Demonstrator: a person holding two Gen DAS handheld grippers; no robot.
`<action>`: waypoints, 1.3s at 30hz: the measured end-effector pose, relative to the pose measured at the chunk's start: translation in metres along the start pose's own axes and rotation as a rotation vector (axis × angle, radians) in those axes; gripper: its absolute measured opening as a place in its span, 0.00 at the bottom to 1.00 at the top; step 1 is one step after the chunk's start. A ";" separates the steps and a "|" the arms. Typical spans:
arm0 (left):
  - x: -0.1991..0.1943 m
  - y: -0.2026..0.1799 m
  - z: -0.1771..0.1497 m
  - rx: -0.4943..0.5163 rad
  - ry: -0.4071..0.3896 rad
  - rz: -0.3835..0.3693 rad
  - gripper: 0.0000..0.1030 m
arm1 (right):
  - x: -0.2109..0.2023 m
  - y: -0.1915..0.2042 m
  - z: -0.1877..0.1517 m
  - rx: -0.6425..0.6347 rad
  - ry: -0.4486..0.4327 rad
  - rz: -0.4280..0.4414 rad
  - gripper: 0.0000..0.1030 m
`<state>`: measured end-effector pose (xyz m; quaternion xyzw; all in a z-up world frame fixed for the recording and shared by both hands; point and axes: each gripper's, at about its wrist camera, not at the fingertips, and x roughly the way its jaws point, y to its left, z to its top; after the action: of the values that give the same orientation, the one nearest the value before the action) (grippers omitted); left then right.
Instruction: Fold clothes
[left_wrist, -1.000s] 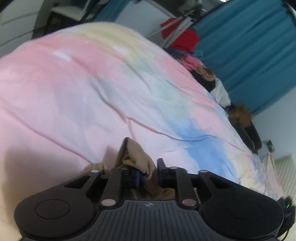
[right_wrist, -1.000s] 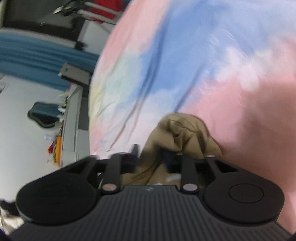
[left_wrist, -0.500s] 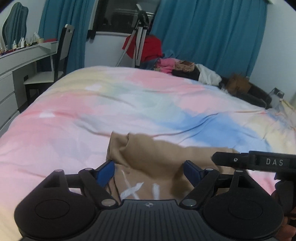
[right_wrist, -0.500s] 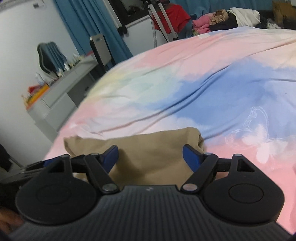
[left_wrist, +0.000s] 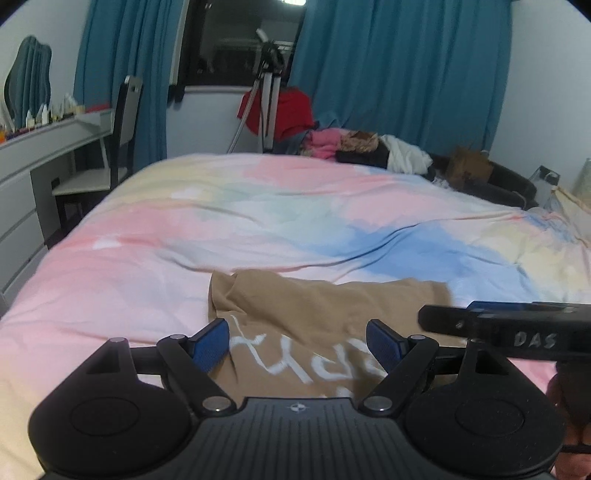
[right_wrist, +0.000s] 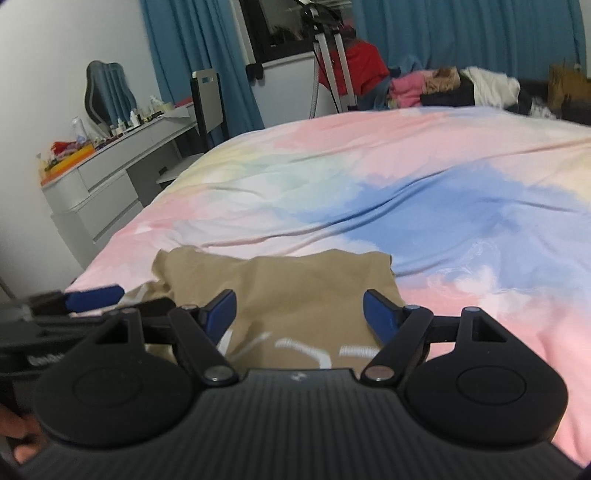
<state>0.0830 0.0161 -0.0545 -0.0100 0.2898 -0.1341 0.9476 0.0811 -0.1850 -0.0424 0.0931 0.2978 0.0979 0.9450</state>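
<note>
Left tool (left_wrist: 297, 345) stands wide open, gripping nothing; the right tool (right_wrist: 299, 314) likewise, its jaws closing slightly. The tan garment (left_wrist: 325, 314) lies folded on the pastel bed (left_wrist: 258, 221), its white lettering unreadable. "DAS" marks the right tool.

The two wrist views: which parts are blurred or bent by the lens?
Left wrist view: the curtains bow at the edges, fisheye corners are dark, and the white lettering on the tan garment is soft. Right wrist view: the bedspread is smeared and the dresser leans.
</note>
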 end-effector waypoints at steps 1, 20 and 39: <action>-0.007 -0.003 -0.001 0.006 -0.007 -0.003 0.81 | -0.004 0.001 -0.002 -0.003 -0.002 0.000 0.75; -0.014 -0.001 -0.027 -0.069 0.126 0.060 0.82 | 0.016 -0.013 -0.031 0.061 0.065 -0.062 0.76; -0.023 0.025 -0.059 -0.618 0.332 -0.148 0.82 | 0.021 -0.011 -0.028 0.084 0.077 -0.082 0.77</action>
<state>0.0386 0.0497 -0.0933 -0.2953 0.4653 -0.1083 0.8274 0.0828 -0.1875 -0.0787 0.1167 0.3414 0.0498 0.9313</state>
